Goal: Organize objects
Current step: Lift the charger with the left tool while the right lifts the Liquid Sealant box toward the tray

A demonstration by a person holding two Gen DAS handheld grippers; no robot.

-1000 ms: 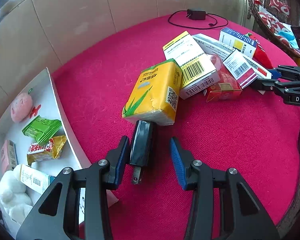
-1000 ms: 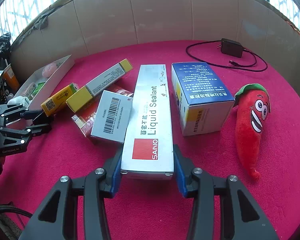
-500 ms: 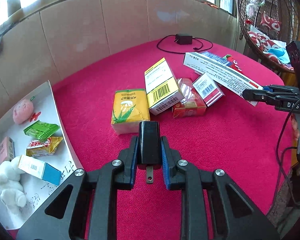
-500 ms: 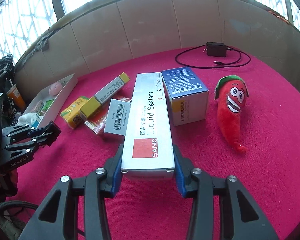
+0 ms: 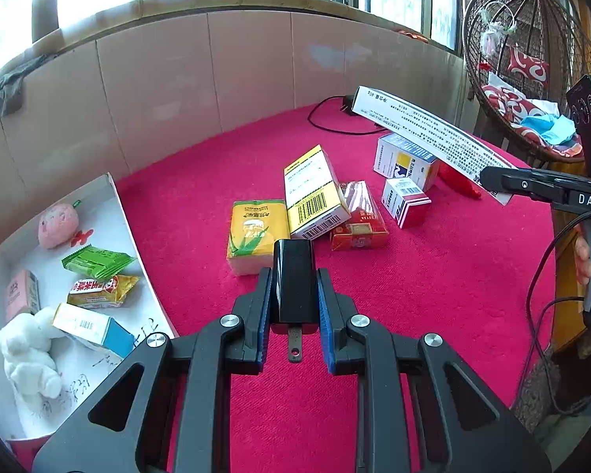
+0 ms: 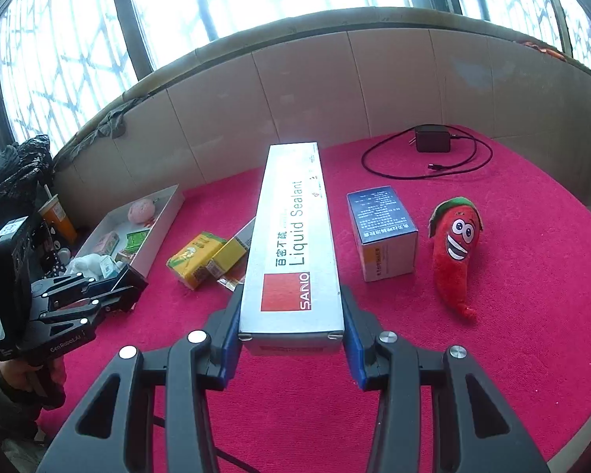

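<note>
Black plug charger (image 5: 294,280) clamped prongs-back, long silver sealant box (image 6: 293,236) clamped lengthwise

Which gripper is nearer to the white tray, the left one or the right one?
Left. The left gripper, shut on a black charger, hangs just beside the white tray. The right gripper, holding the sealant box, is farther, across the pile of boxes.

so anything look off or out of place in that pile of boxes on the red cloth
Yes: the yellow-and-white barcode box sits tilted, propped on the red packet and the yellow tissue pack rather than lying flat. Nothing looks spilled or damaged.
</note>
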